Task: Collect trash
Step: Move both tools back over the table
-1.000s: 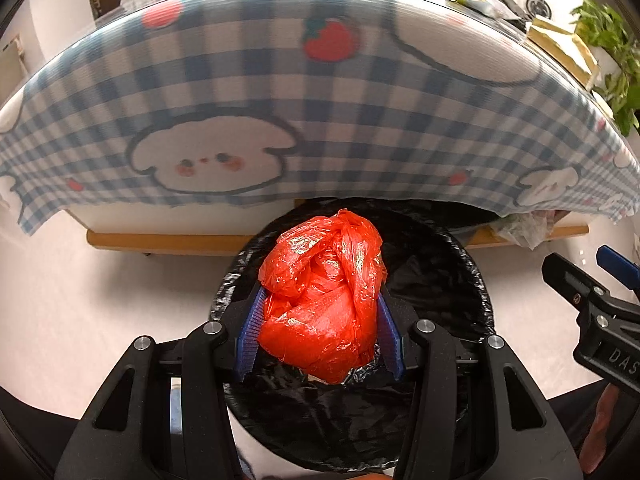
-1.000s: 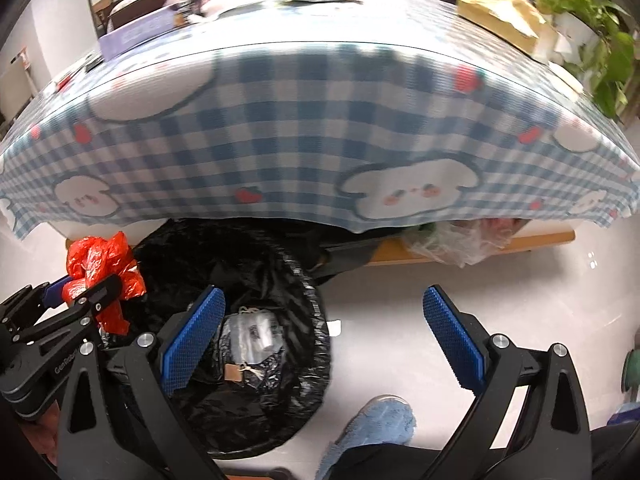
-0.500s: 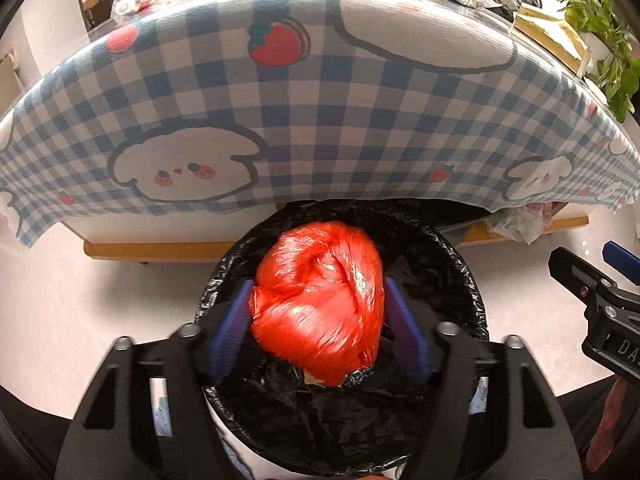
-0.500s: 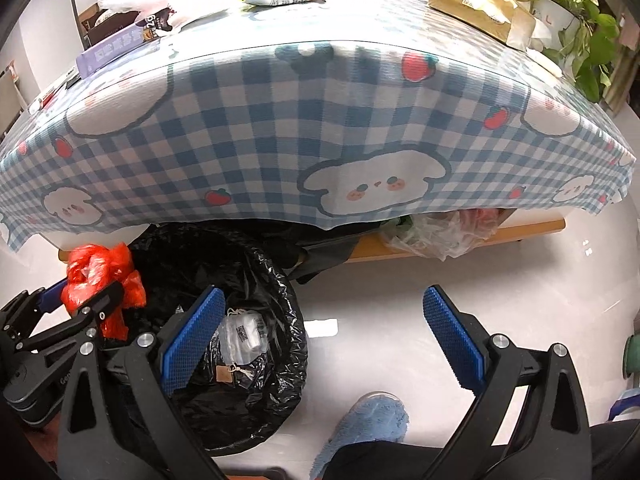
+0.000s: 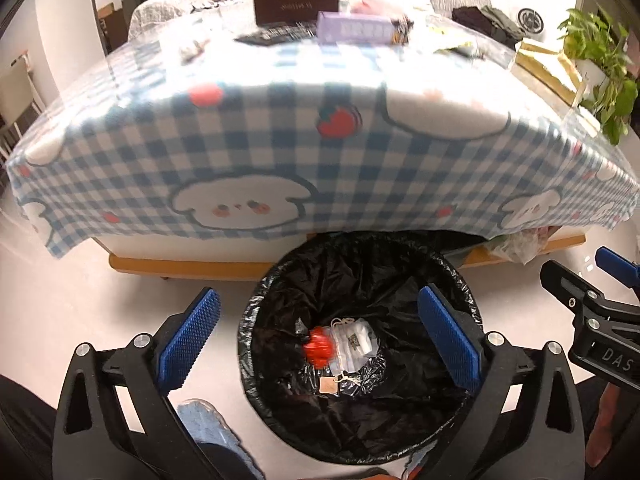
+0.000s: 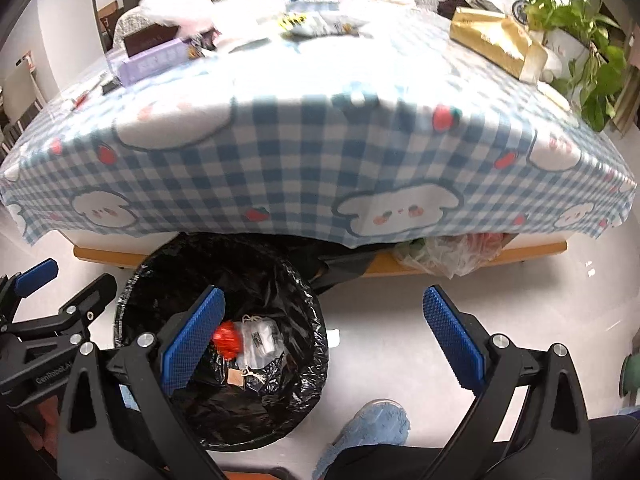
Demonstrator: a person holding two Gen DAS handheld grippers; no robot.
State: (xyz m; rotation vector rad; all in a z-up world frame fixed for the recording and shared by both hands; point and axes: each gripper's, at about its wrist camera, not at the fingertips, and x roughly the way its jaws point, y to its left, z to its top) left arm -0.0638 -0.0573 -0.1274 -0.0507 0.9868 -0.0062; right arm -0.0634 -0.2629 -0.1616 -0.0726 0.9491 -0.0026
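Right claw (image 5: 592, 292) reads "DAS", left claw (image 5: 316, 336) is opening wide and empty over the bin (image 5: 360, 432); gingham tabletop (image 5: 280, 152), pale floor (image 6: 400, 312).

- The bin liner (image 5: 400, 280) is thin black plastic, crinkled and glossy.
- The red bag (image 5: 319, 346) in the bin is shiny crumpled plastic.
- The tablecloth (image 5: 280, 152) is soft checked cloth, matt.
- The table's base (image 5: 180, 269) looks like smooth wood.
- The pads (image 5: 188, 336) are blue, with a rough studded surface.
- The floor (image 6: 380, 312) is smooth and glossy.
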